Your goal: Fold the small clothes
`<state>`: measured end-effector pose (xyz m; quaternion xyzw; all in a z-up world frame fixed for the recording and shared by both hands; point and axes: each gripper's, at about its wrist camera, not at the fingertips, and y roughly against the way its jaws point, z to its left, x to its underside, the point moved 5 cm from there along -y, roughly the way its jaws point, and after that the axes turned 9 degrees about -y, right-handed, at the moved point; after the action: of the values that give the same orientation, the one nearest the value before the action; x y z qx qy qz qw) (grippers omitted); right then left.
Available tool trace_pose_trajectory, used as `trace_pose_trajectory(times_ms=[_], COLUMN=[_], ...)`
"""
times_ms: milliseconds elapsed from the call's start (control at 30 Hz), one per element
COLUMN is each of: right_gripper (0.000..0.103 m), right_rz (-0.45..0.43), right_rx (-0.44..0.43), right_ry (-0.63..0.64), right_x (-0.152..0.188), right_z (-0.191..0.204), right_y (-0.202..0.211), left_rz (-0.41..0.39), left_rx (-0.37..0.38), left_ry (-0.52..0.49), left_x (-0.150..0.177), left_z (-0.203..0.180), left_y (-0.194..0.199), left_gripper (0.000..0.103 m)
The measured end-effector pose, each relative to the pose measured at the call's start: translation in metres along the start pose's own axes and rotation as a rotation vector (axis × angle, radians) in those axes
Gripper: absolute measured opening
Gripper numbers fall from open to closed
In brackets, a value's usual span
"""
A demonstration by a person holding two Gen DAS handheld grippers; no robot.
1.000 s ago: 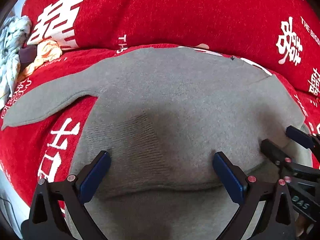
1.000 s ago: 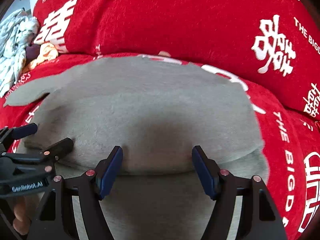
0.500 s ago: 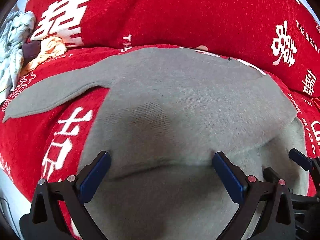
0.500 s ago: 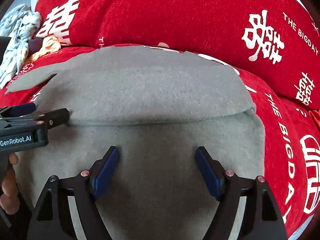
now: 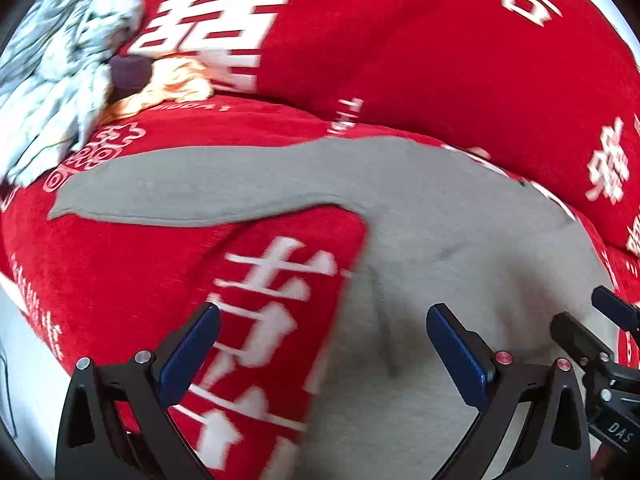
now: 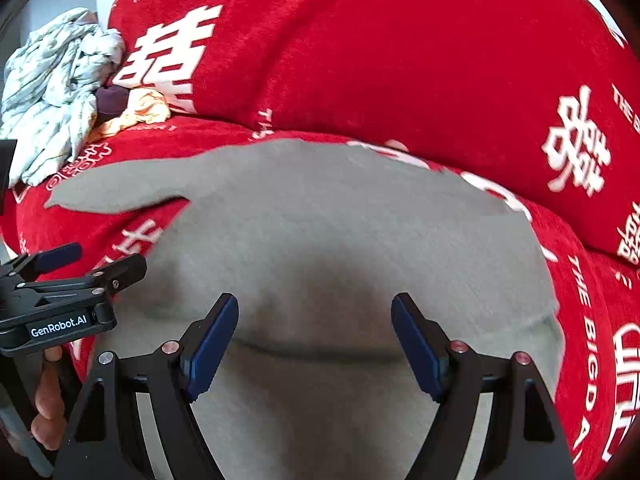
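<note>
Now, through the left wrist camera, our left gripper (image 5: 320,340) hangs with its jaws spread and nothing between them, straddling the left edge of the grey garment (image 5: 460,248), whose sleeve (image 5: 192,190) lies stretched out flat to the left on the red blanket (image 5: 120,280). We judge that sleeve is next: pinch near its cuff and lay it across the body. Through the right wrist camera, our right gripper (image 6: 314,336) is spread too, empty, above the folded-over hem; we keep it low, ready to pin the fold.
</note>
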<state>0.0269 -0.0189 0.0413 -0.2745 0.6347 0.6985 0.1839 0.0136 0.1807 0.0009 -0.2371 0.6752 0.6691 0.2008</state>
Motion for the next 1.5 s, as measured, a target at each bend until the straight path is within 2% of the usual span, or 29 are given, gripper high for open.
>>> trace_pose_trajectory(times_ms=[333, 667, 767, 800, 1033, 1167, 1300, 1333, 1367, 1400, 1467, 1500], right_gripper=[0.081, 0.082, 0.082, 0.082, 0.082, 0.082, 0.082, 0.082, 0.082, 0.082, 0.082, 0.082], right_rz=[-0.002, 0.034, 0.042, 0.044, 0.07, 0.079, 0.084, 0.085, 0.085, 0.086, 0.092, 0.097], right_rx=[-0.035, -0.066, -0.073, -0.076, -0.081, -0.073, -0.063, -0.061, -0.057, -0.053, -0.045, -0.042], right_ry=[0.082, 0.152, 0.167, 0.17, 0.197, 0.203, 0.203, 0.202, 0.203, 0.205, 0.203, 0.199], right_x=[-0.029, -0.031, -0.031, -0.031, -0.03, -0.033, -0.035, -0.035, -0.035, -0.035, -0.036, -0.037], right_z=[0.061, 0.107, 0.115, 0.118, 0.127, 0.128, 0.127, 0.126, 0.125, 0.124, 0.122, 0.121], right_y=[-0.016, -0.039, -0.043, -0.044, -0.053, -0.057, -0.059, -0.059, -0.059, -0.061, -0.065, -0.068], left_rz=[0.03, 0.076, 0.111, 0.123, 0.13, 0.107, 0.074, 0.053, 0.039, 0.024, -0.003, -0.013], left_rx=[-0.103, -0.239, -0.244, -0.241, -0.359, -0.422, -0.434, -0.443, -0.47, -0.496, -0.451, -0.433], left_ry=[0.195, 0.421, 0.481, 0.501, 0.565, 0.632, 0.661, 0.672, 0.672, 0.662, 0.657, 0.66], left_x=[-0.01, -0.009, -0.006, -0.006, -0.032, -0.042, -0.051, -0.05, -0.05, -0.05, -0.052, -0.052], left_z=[0.102, 0.212, 0.234, 0.239, 0.265, 0.274, 0.282, 0.284, 0.284, 0.284, 0.284, 0.284], left_y=[-0.021, -0.046, -0.061, -0.066, -0.085, -0.091, -0.094, -0.092, -0.088, -0.084, -0.081, -0.08], left_gripper=[0.103, 0.103, 0.103, 0.103, 0.103, 0.103, 0.103, 0.093, 0.072, 0.064, 0.036, 0.029])
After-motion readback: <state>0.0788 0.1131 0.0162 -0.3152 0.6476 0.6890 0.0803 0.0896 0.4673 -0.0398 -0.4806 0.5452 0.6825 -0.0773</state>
